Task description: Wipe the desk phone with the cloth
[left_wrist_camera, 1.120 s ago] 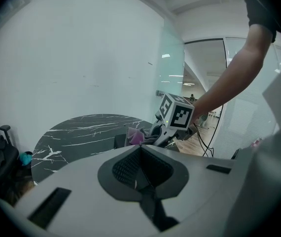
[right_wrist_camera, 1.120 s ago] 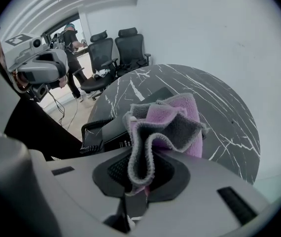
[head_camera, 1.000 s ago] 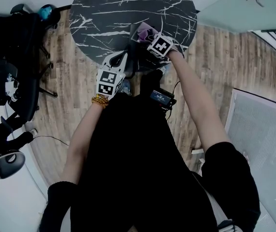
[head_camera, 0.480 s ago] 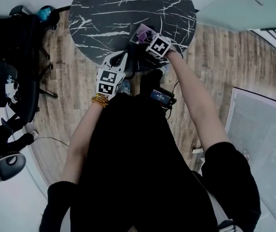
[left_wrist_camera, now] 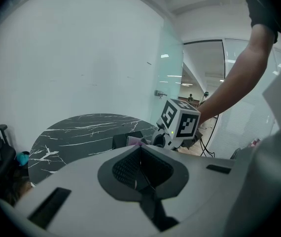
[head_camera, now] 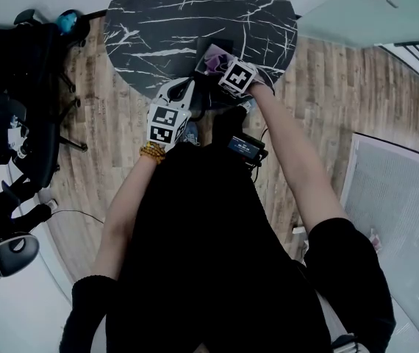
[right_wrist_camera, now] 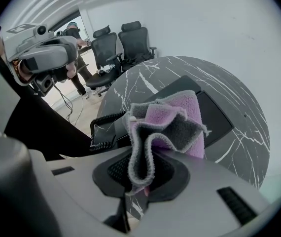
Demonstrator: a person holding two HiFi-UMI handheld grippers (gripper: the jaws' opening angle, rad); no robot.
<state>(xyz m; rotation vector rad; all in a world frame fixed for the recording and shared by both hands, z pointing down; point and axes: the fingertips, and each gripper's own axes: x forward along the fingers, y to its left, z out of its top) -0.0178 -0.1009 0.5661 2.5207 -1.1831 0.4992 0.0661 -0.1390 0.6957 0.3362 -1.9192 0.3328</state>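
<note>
Two hand-held grippers hang at the near edge of the round black marble-pattern table (head_camera: pixel 173 13). The right gripper (right_wrist_camera: pixel 141 169) is clamped on a folded purple-and-grey cloth (right_wrist_camera: pixel 170 120). The cloth stands up out of its jaws and is held over the dark desk phone (right_wrist_camera: pixel 215 115); whether cloth and phone touch cannot be told. The phone sits on the table close to that near edge, with its coiled cord (right_wrist_camera: pixel 102 128) at the rim on the person's side. The left gripper (left_wrist_camera: pixel 140 152) has its jaws pressed together with nothing between them. It is just off the table's near edge, beside the right gripper and apart from the phone. Black office chairs (right_wrist_camera: pixel 123 43) stand on the wood floor (head_camera: pixel 327 87) beside the table.
</note>
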